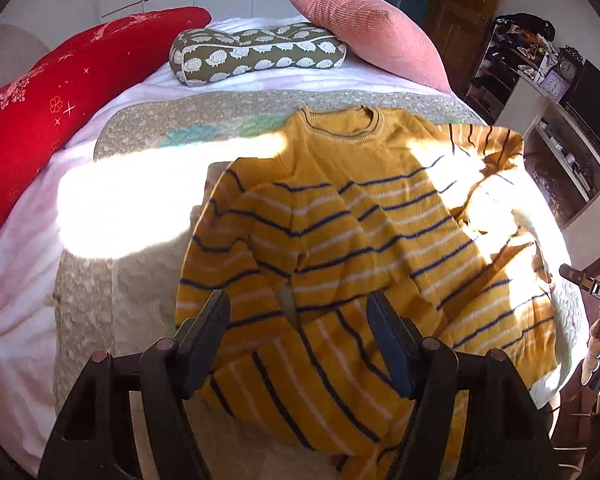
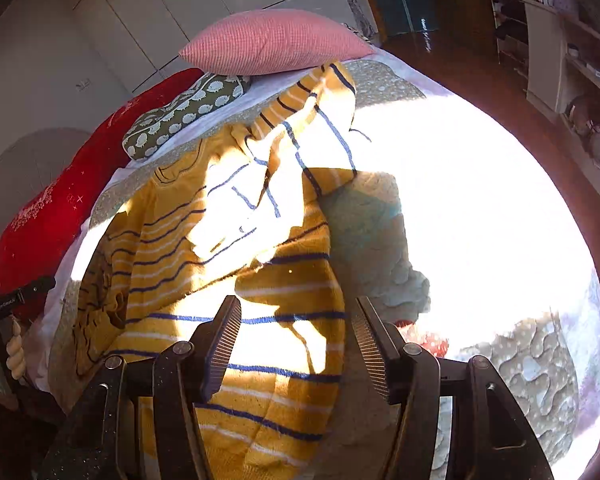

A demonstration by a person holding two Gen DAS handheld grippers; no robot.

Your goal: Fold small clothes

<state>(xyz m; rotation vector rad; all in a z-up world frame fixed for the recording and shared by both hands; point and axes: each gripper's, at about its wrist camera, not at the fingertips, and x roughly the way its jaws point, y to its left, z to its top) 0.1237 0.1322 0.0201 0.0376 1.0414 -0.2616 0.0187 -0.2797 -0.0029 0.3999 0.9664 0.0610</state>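
- Here, in the left wrist view, the mustard-yellow knitted sweater with navy and white stripes (image 1: pixel 364 216) lies on the quilted beige bedspread (image 1: pixel 112 288) in the middle and lower right of the frame, neck toward the top.
- One sleeve is laid across its chest, and the hem part at the bottom looks turned up over the body.
- The left claw (image 1: pixel 300 336) stands spread at the bottom of the frame, above the cloth and pinching nothing.
- A red embroidered cushion (image 1: pixel 60 112), an olive bolster with white hedgehog print (image 1: pixel 256 54) and a pink ribbed pillow (image 1: pixel 364 28) line the top of the frame, well apart from the sweater.
- In the right wrist view the same sweater (image 2: pixel 220 280) fills the centre and lower left, half washed out by glaring sun.
- Its other sleeve (image 2: pixel 316 112) trails crumpled toward the top centre, near the pink pillow (image 2: pixel 272 40).
- The right claw (image 2: pixel 296 344) is spread too, empty, with the striped hem below it.
- Judging by this, a fold has been let go and the sweater is only partly done.
- The next move probably calls for catching the loose sleeve near its cuff and bringing it flat across the chest.
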